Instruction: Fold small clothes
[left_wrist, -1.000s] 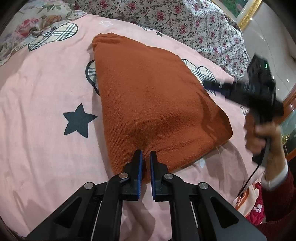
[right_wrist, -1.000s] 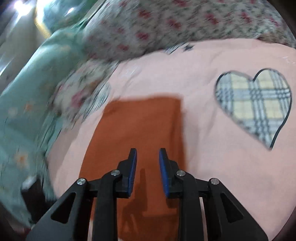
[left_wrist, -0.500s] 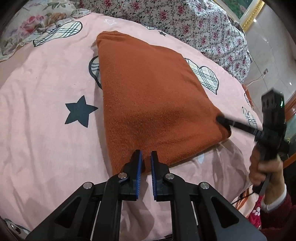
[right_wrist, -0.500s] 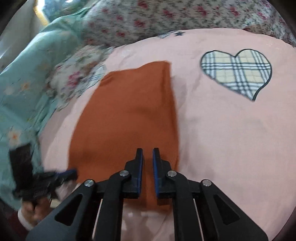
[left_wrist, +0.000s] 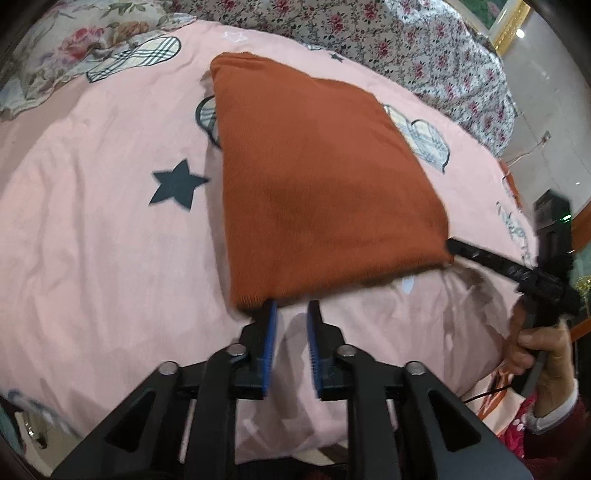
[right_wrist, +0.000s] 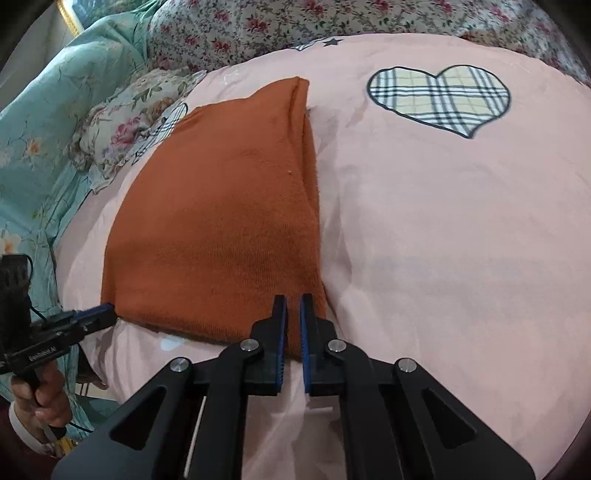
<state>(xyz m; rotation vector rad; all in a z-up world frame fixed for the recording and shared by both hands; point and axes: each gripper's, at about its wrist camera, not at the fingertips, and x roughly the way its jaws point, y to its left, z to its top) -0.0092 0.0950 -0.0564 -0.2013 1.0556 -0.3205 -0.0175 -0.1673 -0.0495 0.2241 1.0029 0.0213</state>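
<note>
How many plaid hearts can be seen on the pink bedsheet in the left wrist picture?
3: one plaid heart at upper left, one partly under the orange garment's left edge, one at its right edge. Others may be hidden.

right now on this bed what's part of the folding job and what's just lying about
Part of the job:
orange knit garment, folded flat
left gripper at its near left corner
right gripper at its near right corner

Just lying about:
pink bedsheet
floral quilt
floral pillow
teal floral blanket

The left hand-held gripper (left_wrist: 291, 314) has opened and backed off the orange garment (left_wrist: 317, 177)
</note>
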